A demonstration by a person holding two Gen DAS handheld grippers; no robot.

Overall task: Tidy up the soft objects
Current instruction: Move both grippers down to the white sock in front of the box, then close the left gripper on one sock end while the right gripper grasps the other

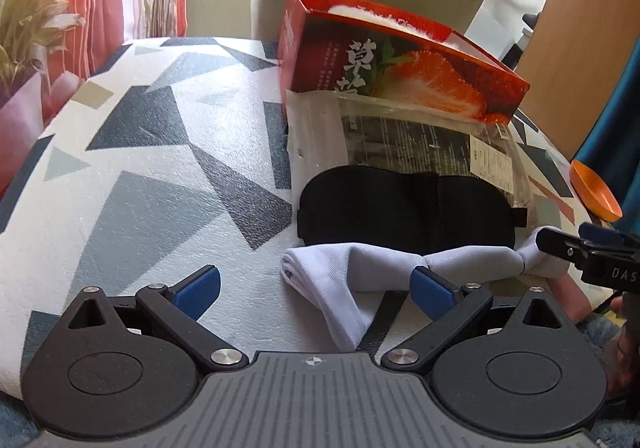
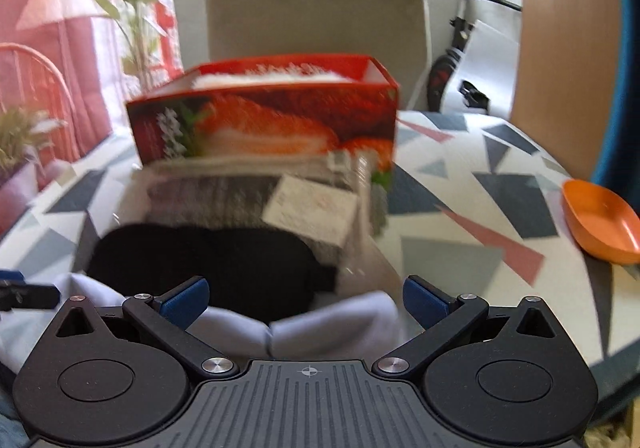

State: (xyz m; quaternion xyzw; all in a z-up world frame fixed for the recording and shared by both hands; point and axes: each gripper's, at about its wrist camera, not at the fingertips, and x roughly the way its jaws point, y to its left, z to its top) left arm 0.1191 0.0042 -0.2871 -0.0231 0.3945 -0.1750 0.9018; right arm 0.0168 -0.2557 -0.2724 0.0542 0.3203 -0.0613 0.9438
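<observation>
A white folded cloth [image 1: 360,276] lies at the near edge of the patterned table [image 1: 140,151], just behind my open left gripper [image 1: 316,288]. It also shows in the right wrist view [image 2: 320,324], between the jaws of my open right gripper [image 2: 306,302]. Behind it lies a black sleep mask [image 1: 404,207], also seen from the right [image 2: 208,260]. A red strawberry box [image 1: 400,63] with something white and fluffy [image 1: 360,12] inside stands farther back [image 2: 272,111]. The right gripper's finger [image 1: 576,248] touches the cloth's right end.
A clear plastic packet [image 1: 420,139] with printed paper lies between box and mask. An orange dish [image 2: 600,224] sits at the table's right edge. A beige chair [image 2: 316,11] stands behind the table. Plants [image 1: 24,31] stand at the left.
</observation>
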